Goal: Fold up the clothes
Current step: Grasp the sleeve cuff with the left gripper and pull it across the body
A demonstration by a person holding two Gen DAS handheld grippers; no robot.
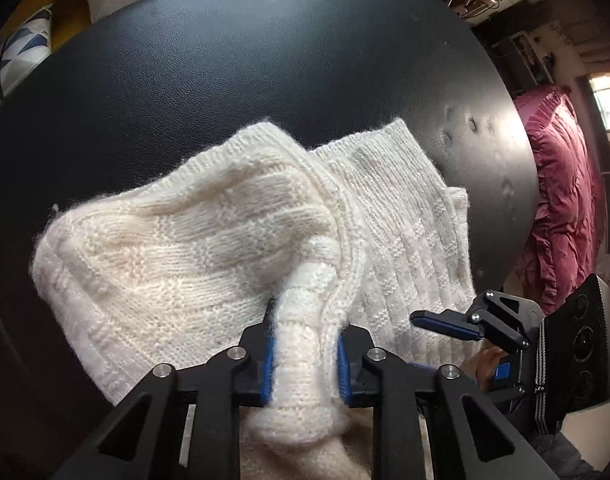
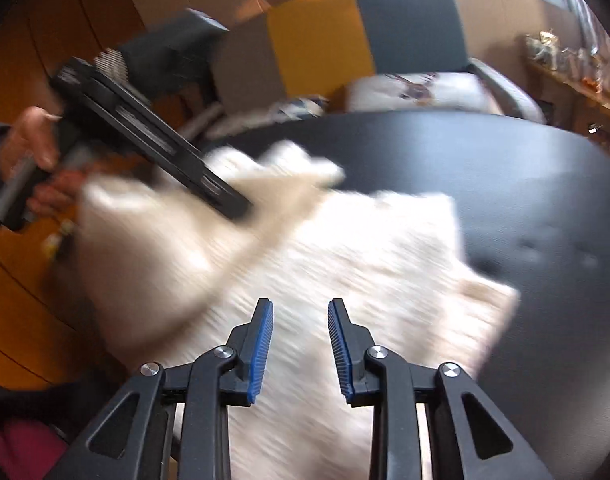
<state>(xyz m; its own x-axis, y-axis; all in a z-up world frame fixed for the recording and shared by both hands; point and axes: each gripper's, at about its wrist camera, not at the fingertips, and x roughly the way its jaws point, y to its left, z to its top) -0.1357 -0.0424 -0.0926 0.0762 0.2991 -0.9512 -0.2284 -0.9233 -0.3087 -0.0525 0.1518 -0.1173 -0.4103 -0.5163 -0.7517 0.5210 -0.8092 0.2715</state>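
A cream knitted sweater lies on a round black table. My left gripper is shut on a bunched fold of the sweater and lifts it, with the part to the left raised and draped. In the right wrist view the sweater is blurred, and my left gripper holds its raised part at the left. My right gripper is open and empty just above the flat part of the sweater. It also shows in the left wrist view at the right, over the sweater's edge.
Cushions lie beyond the table's far edge. A pink quilt is at the right. A yellow and teal chair stands behind the table. The wooden floor shows to the left.
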